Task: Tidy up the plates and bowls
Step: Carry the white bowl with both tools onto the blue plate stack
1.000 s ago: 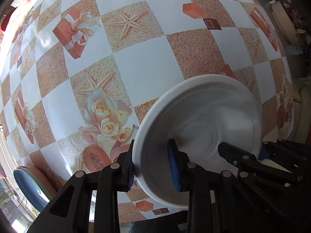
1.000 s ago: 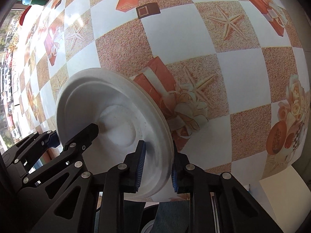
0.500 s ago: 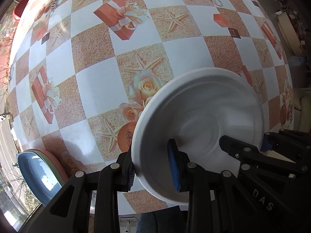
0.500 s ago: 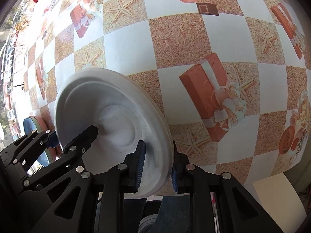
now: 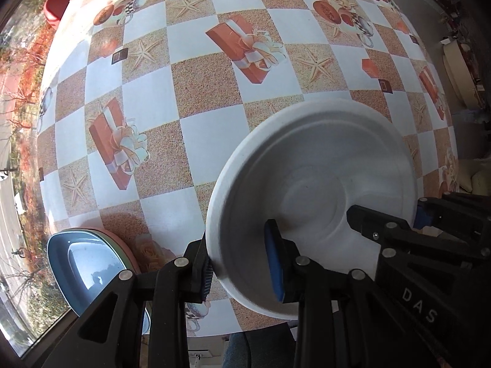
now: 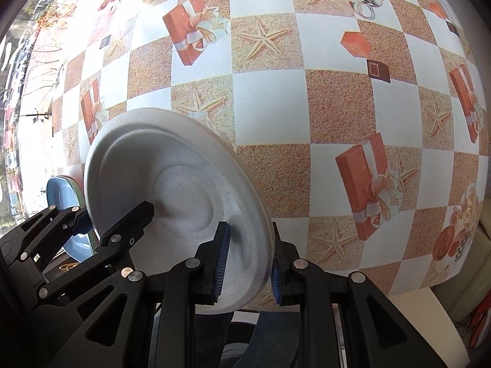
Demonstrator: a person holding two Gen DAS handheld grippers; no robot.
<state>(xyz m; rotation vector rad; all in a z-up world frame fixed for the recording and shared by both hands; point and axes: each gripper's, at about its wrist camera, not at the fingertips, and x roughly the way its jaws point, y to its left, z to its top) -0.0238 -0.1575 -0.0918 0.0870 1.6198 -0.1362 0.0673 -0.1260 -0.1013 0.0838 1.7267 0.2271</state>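
Observation:
Both grippers hold one white plate (image 5: pixel 313 184) above the table, each by an opposite rim. My left gripper (image 5: pixel 241 265) is shut on its left rim. My right gripper (image 6: pixel 247 260) is shut on its right rim; the plate (image 6: pixel 172 181) fills the lower left of the right wrist view. Each gripper shows in the other's view, clamped on the far rim. A stack of a blue plate (image 5: pixel 86 266) over a pink one (image 5: pixel 122 245) lies at the table's near left corner; the blue plate also shows in the right wrist view (image 6: pixel 59 196).
The table (image 5: pixel 199 92) has a checkered cloth printed with gift boxes, starfish and cups. A red stool (image 5: pixel 58 3) stands beyond the far left edge. A window runs along the left side. A cream surface (image 6: pixel 429 316) lies low right.
Both grippers, with the white plate held between them, have risen and drawn back towards the near edge. The blue and pink plate stack has come further into view at lower left.

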